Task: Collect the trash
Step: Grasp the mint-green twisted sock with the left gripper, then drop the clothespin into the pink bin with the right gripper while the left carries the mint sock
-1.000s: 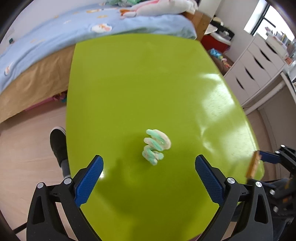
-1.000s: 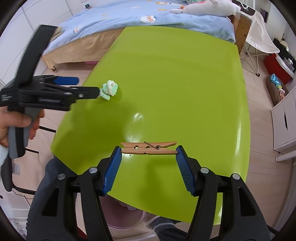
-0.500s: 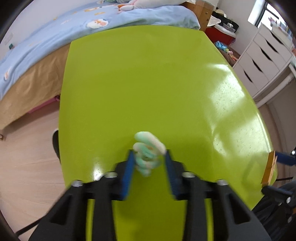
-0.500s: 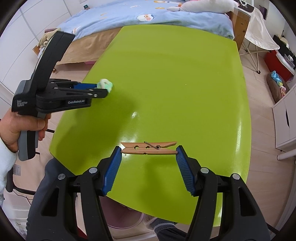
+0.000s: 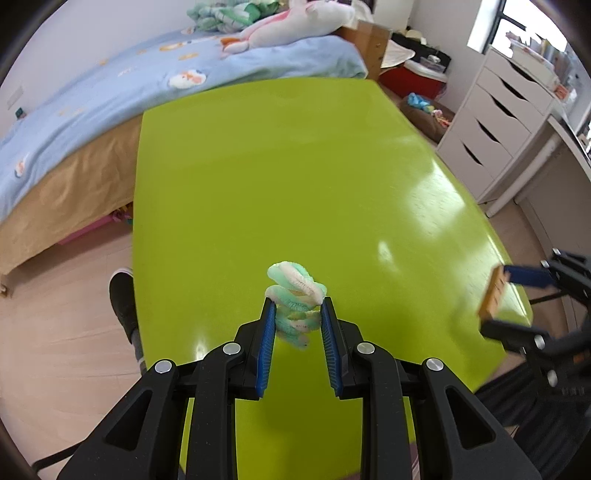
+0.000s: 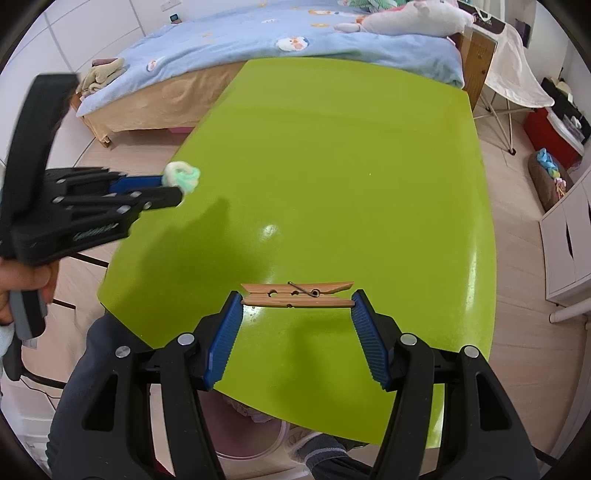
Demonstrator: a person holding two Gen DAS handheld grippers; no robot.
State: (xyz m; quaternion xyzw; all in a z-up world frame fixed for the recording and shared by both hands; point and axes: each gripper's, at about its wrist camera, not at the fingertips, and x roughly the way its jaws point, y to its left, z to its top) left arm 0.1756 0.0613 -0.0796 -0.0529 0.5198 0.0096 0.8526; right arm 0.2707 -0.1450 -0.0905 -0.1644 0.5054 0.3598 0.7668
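My left gripper [image 5: 297,308] is shut on a twisted green-and-white fuzzy pipe cleaner [image 5: 295,295] and holds it lifted above the lime-green table [image 5: 277,166]. It also shows in the right wrist view [image 6: 182,176], at the tip of the left gripper [image 6: 173,188]. My right gripper [image 6: 297,299] is shut on a wooden clothespin [image 6: 297,294], held crosswise between the blue pads above the table's near edge. The clothespin also shows in the left wrist view [image 5: 493,291] at the right.
A bed with a blue quilt [image 6: 295,33] stands beyond the table. White drawers [image 5: 498,122] stand to the right. A round pink-rimmed bin [image 6: 251,439] sits under the table's near edge. A dark shoe [image 5: 123,299] is on the floor at the left.
My left gripper closed on the pipe cleaner and lifted it off the table. My right gripper kept holding the clothespin in place.
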